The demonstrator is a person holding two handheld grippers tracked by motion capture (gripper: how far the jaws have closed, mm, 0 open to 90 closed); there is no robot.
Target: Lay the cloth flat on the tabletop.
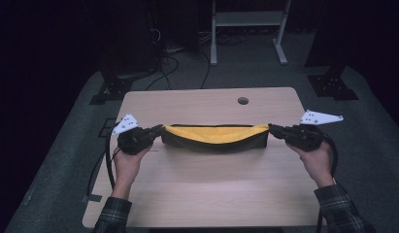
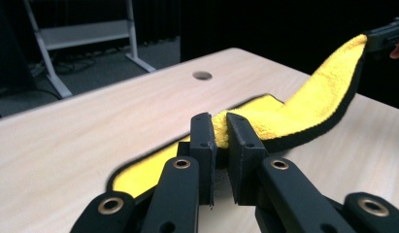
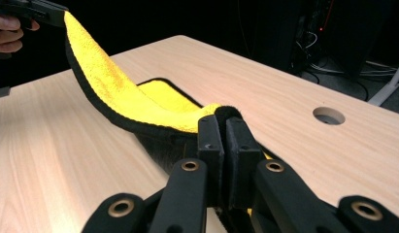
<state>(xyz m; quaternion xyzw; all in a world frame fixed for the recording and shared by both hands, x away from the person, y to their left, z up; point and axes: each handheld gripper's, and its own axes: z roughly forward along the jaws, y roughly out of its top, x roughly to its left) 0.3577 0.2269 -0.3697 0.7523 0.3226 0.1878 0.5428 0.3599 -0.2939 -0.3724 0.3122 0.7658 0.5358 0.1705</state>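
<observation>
A: Running crosswise over the bench [image 1: 211, 194], left to right, the yellow cloth [image 1: 216, 133] has its long axis in line with the two hands. Its black-edged underside faces the person and the yellow face looks up and away.

B: Starting at the left, what holds it?

A: The left gripper [image 1: 157, 130] has its fingers [image 2: 203, 141] pinched shut on the cloth's left corner. In the left gripper view the yellow pile is squeezed between the two black pads.

B: And the middle?

A: It sags. The middle of the cloth droops toward the bench near its centre, while both ends ride higher at the grippers. In both gripper views a part of it lies flat on the wood.

B: The right end?

A: The right gripper [image 1: 276, 129] has its fingers [image 3: 209, 141] closed tight on the right corner, the black hem caught between them.

B: Anything else about?

A: A round cable hole [image 1: 243, 101] sits in the bench beyond the cloth, well apart from it. Past the far edge stands a white metal frame [image 1: 248, 29] on the floor, with cables [image 1: 168, 63] lying to its left. Nothing lies between the cloth and the hands.
</observation>
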